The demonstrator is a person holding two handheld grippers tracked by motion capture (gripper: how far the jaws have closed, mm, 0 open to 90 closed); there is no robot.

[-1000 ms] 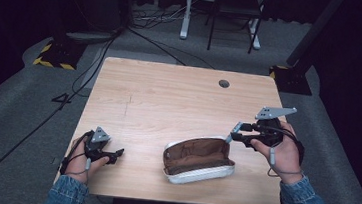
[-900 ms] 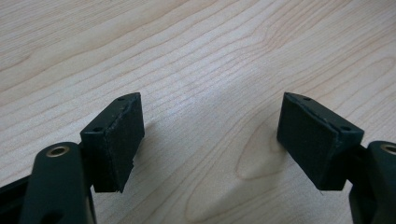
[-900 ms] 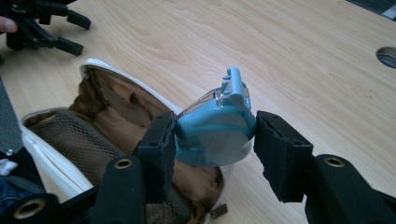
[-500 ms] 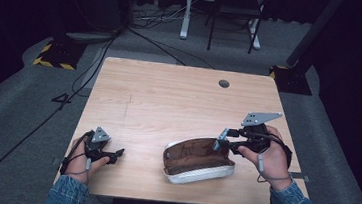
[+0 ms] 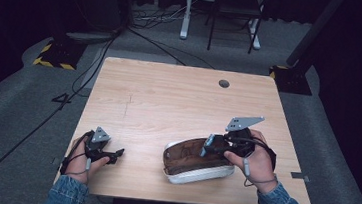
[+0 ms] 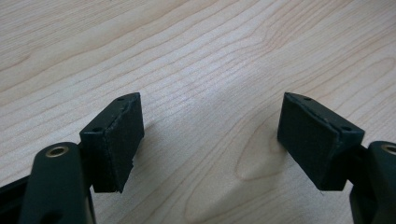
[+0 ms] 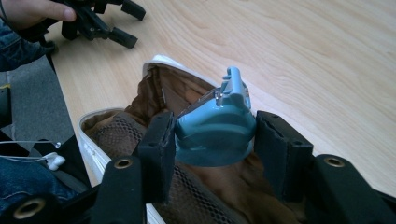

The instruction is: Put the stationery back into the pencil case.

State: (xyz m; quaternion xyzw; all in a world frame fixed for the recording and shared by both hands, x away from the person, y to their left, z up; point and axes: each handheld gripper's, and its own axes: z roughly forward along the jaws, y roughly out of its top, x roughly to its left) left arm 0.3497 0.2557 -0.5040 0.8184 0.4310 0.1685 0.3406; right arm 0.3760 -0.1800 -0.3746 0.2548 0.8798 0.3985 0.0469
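Note:
An open pouch point(image 5: 190, 164), white outside with a brown lining, lies on the wooden table point(image 5: 169, 101) near its front edge. My right gripper point(image 5: 208, 146) hovers over the pouch's right part, shut on a teal plastic object point(image 5: 208, 142). In the right gripper view the teal object point(image 7: 215, 126) is pinched between both pads just above the pouch's point(image 7: 154, 88) mesh-lined mouth. My left gripper point(image 5: 115, 153) rests at the front left of the table, well apart from the pouch. Its jaws stand open over bare wood in the left gripper view point(image 6: 210, 140).
A round cable hole point(image 5: 224, 83) sits near the table's far edge. Cables point(image 5: 86, 73) run over the grey floor at the left, beside a yellow-and-black striped base point(image 5: 52, 57). Furniture legs point(image 5: 217, 20) stand beyond the table.
My right gripper has carried the teal object leftward and slightly down, from beside the pouch's right end to over its open mouth. The left gripper has stayed in place.

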